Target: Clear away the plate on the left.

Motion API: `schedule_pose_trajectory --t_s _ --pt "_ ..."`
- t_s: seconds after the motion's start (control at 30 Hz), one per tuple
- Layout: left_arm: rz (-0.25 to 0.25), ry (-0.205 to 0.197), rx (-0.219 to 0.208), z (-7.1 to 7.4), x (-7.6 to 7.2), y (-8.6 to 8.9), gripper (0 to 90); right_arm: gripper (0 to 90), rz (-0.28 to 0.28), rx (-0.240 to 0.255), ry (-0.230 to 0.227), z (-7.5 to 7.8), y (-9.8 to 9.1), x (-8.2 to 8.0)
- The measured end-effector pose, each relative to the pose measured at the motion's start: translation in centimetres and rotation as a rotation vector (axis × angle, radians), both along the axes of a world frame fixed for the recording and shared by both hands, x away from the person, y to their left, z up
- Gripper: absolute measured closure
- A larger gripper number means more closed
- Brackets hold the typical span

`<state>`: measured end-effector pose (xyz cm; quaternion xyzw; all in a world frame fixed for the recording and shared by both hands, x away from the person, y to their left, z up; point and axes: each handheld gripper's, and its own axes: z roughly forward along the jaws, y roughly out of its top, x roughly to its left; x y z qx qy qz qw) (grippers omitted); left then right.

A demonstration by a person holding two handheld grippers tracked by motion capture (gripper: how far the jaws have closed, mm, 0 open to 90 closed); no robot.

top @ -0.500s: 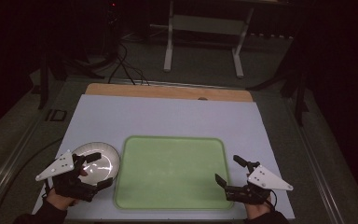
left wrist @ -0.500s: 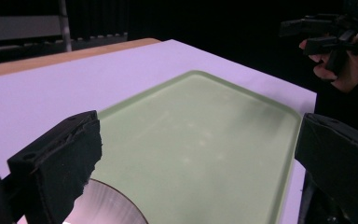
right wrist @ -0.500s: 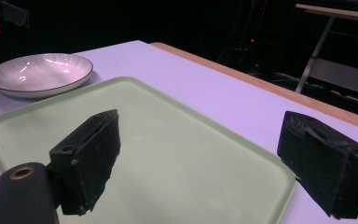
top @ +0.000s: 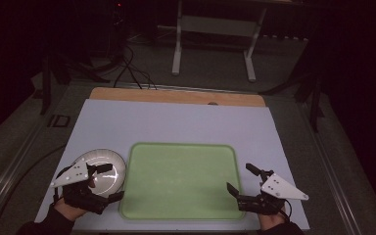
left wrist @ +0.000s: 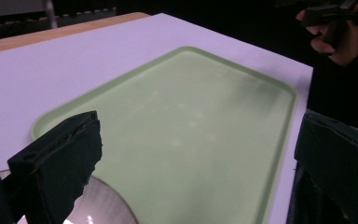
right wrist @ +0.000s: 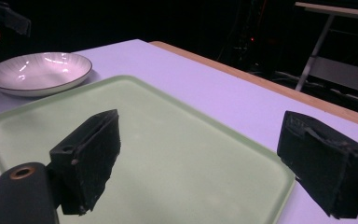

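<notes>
1. Where the counter (top: 176, 122) is covered by a pale lilac sheet, a light green tray (top: 181, 180) is seen lying flat at the near middle, with a strip of bare wood left showing along the far edge.
2. A white bowl (top: 108, 169) with a dark rim and fine ribbed lines is set on the sheet just left of the tray, close to the tray's left edge; whether the two touch cannot be told.
3. The left gripper (top: 105, 182) is held at the near left, over the near part of the bowl, and its jaws are spread wide apart with nothing clamped between them.
4. From the left gripper view, the two black jaws are seen far apart, the tray (left wrist: 191, 121) lying beyond them and a part of the bowl (left wrist: 102, 207) low beside the left-hand jaw.
5. The right gripper (top: 242, 178) is held at the near right, by the tray's near right corner, with its jaws also apart and nothing gripped.
6. From the right gripper view, the tray (right wrist: 177, 154) is seen under the parted jaws, the bowl (right wrist: 39, 72) upright beyond its far corner.
</notes>
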<state>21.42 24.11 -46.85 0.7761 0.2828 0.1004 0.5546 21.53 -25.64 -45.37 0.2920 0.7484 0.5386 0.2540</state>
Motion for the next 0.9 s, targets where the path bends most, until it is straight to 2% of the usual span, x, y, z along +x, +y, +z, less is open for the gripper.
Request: schedule_pose_trajectory --t_s 0.13,0.23,0.33,0.43,0.57,0.9 --pt "-0.024 -0.031 0.009 0.5 -0.5 -0.6 0.2 13.0 0.008 -0.002 -0.003 0.1 0.1 -0.2" --pt "-0.051 -0.047 -0.015 1.1 -0.7 -1.0 0.2 13.0 0.011 0.001 -0.001 0.1 0.1 -0.3" --pt "-0.066 -0.068 -0.008 1.6 -0.9 -1.4 0.3 13.0 0.013 0.011 -0.005 0.2 -0.1 -0.7" --pt "-0.075 -0.071 -0.006 1.9 -0.9 -1.6 0.3 13.0 0.008 0.020 -0.011 0.4 -0.3 -0.9" --pt "-0.095 -0.077 0.005 3.1 -0.9 -2.0 0.3 12.9 0.008 0.016 -0.011 0.3 -0.1 -0.9" --pt "-0.100 -0.102 0.032 5.6 -0.4 -1.9 0.7 13.0 0.014 0.005 -0.016 0.4 0.3 -0.9"
